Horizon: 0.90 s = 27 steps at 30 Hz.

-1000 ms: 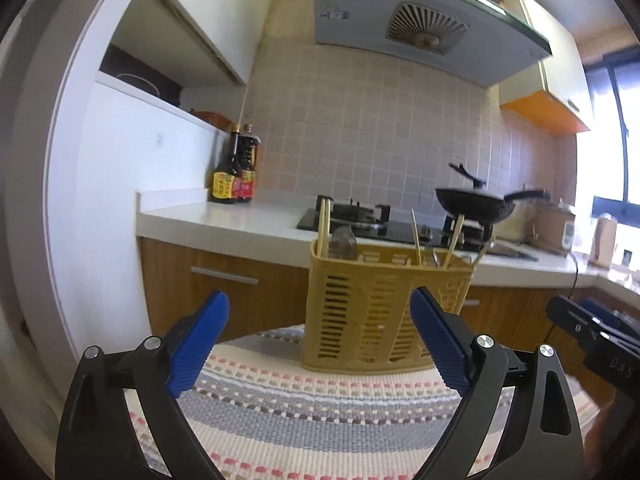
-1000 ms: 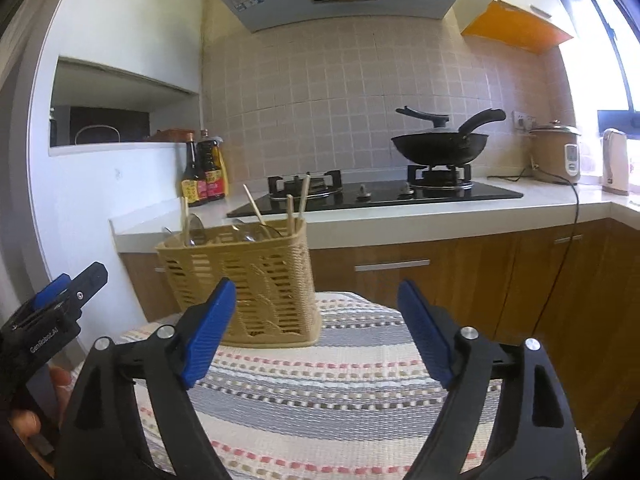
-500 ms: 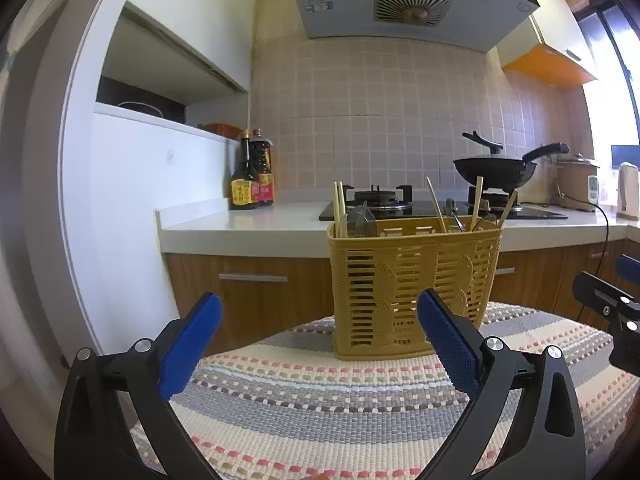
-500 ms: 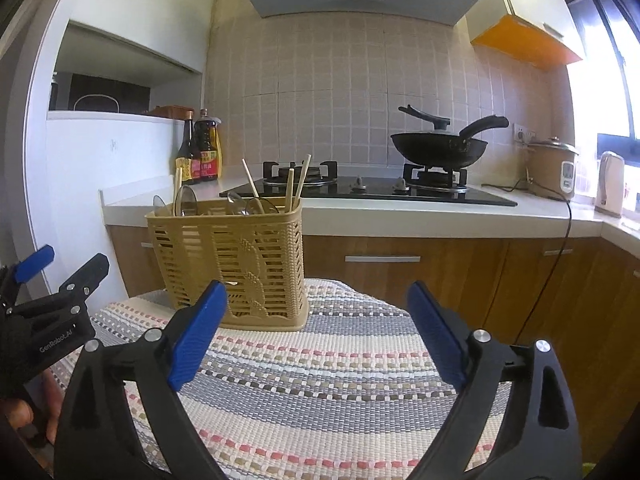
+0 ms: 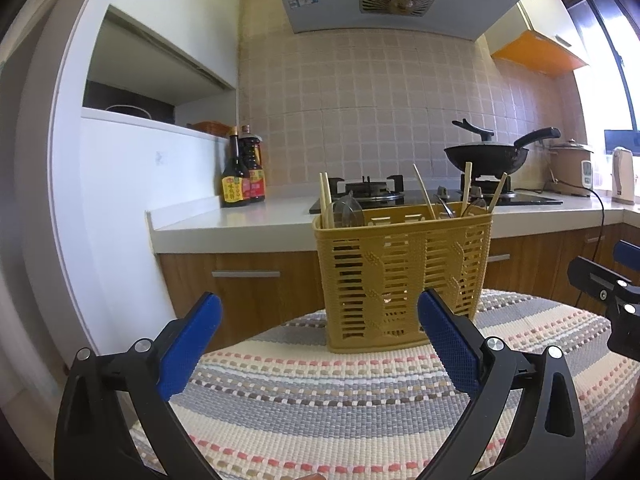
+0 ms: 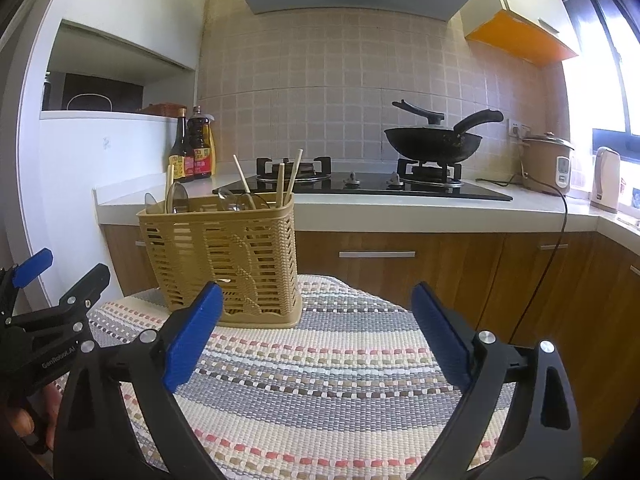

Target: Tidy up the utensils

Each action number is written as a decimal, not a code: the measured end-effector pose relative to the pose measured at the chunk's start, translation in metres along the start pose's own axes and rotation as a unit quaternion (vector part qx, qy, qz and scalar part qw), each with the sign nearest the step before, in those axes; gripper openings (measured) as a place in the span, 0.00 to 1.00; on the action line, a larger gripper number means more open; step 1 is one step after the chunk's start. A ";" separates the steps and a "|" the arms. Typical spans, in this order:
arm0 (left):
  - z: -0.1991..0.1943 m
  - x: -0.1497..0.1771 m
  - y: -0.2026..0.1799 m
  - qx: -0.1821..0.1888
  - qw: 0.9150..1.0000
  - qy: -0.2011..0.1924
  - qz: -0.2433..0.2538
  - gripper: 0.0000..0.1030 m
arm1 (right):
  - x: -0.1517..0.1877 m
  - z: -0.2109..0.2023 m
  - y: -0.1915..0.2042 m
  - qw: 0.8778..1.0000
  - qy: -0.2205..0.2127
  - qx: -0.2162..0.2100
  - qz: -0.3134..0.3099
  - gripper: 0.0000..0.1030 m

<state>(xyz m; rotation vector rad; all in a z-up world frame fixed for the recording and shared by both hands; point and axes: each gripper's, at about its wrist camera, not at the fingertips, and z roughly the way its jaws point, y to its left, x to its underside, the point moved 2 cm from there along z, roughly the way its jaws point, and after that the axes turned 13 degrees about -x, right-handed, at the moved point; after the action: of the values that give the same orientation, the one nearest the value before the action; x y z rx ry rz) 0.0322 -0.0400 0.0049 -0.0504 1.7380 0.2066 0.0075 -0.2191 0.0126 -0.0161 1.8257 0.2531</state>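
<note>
Utensil basket (image 5: pixel 404 276): tan moulded plastic with a woven-look lattice, matt. Chopsticks (image 5: pixel 325 204): pale, bare wood. Spoons (image 6: pixel 176 198): polished, reflective metal. Table mat (image 6: pixel 320 380): coarse woven cloth, striped, rough. Gripper pads (image 5: pixel 448 344): blue, finely textured; gripper arms black matt plastic with bright metal screws. Hob (image 6: pixel 360 188): glossy black glass. Cabinet fronts (image 6: pixel 440 272): wood grain, satin.

We see a black wok (image 6: pixel 434 142) on the gas hob (image 6: pixel 360 186), two dark sauce bottles (image 5: pixel 242 172) by the white wall, a rice cooker (image 6: pixel 546 162), a striped woven mat (image 6: pixel 320 368) below.
</note>
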 end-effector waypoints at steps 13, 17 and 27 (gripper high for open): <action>-0.001 0.000 -0.003 0.003 1.000 0.001 0.006 0.93 | 0.000 -0.001 0.003 1.000 -0.002 0.004 -0.007 0.90; -0.001 0.000 -0.002 0.002 1.000 0.000 0.004 0.93 | 0.000 -0.002 0.002 1.000 -0.002 0.007 -0.006 0.90; -0.001 0.000 -0.004 0.005 1.000 0.005 0.004 0.93 | 0.001 0.000 0.002 1.000 0.002 0.008 -0.010 0.90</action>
<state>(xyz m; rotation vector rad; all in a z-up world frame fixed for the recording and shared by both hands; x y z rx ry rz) 0.0322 -0.0437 0.0044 -0.0370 1.7500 0.2028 0.0069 -0.2169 0.0122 -0.0237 1.8298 0.2251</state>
